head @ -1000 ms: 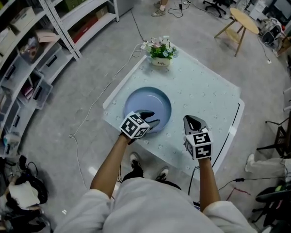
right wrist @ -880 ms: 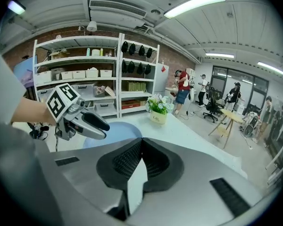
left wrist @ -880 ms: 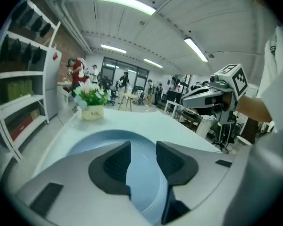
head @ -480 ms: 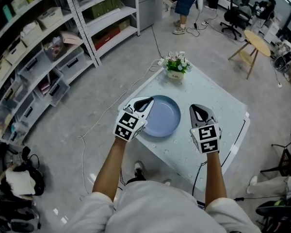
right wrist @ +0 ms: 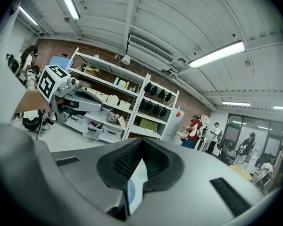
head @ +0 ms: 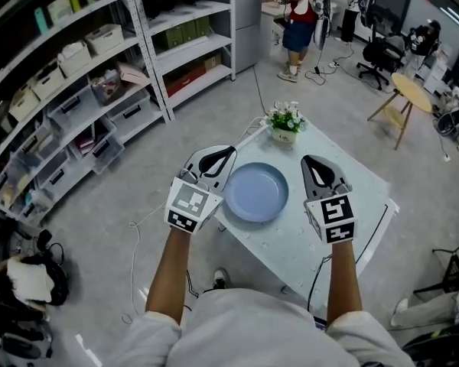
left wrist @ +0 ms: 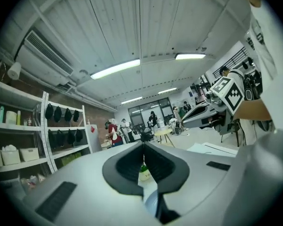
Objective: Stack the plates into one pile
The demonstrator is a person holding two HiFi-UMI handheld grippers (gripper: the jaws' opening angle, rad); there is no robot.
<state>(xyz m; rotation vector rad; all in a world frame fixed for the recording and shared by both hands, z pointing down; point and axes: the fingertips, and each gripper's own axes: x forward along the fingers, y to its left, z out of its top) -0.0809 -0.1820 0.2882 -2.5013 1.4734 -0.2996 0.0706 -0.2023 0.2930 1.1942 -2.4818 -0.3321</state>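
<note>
Standing clear of the blue plates (head: 254,192).
My left gripper (head: 214,161) is closed, empty and raised; the blue plates rest mid-counter (head: 356,180), apparently one finished pile; my right gripper (head: 319,173) is closed and empty too.

Left tool (head: 228,154) jaws together, empty; right tool (head: 309,160) likewise; both forearms (head: 172,270) outstretched, parallel

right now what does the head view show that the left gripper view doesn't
Only the head view: the whole blue plate on the white table, and the left hand-held gripper from outside. Only the left gripper view: the ceiling lights and that gripper's jaws shut together, empty. Both: the right hand-held gripper, the flower pot and the shelves.
</note>
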